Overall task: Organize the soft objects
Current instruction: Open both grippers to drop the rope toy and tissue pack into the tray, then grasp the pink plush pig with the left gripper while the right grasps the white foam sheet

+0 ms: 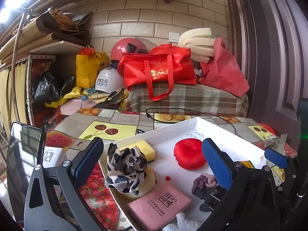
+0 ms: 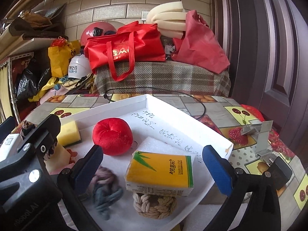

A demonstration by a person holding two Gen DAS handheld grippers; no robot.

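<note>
In the shallow white tray (image 2: 119, 106) on the fruit-print surface (image 2: 248, 115): soft things gathered. Red round cushion (image 2: 112, 135) near tray's middle. Yellow tissue pack (image 2: 159, 171) in front of it, lying on a white foam slab (image 2: 154, 144) and overlapping a beige rope knot (image 2: 154, 205) at the near rim. Grey-mauve yarn bundle (image 2: 105, 184) left of the pack. Yellow sponge (image 2: 68, 130) against the far-left wall; black-and-white patterned cloth (image 1: 125, 165) crumpled just before it. Pink tissue pack (image 1: 159, 204) at the near-left edge, a small white figure (image 1: 182, 221) beside it.

Right gripper (image 2: 152, 166): fingers spread wide, yellow pack between them, pads not touching it. Left gripper (image 1: 152, 162): fingers spread wide too, patterned cloth and red cushion in the gap, nothing pinched.

Beyond the tray: black cable (image 2: 200, 104) trailing across the surface, metal bracket (image 2: 261, 134) at right. Behind, a plaid-covered bench (image 2: 163, 77) carrying red bags (image 2: 123, 52), foam roll (image 2: 169, 21), helmets (image 2: 79, 67). Tiled wall, brown door on the right.
</note>
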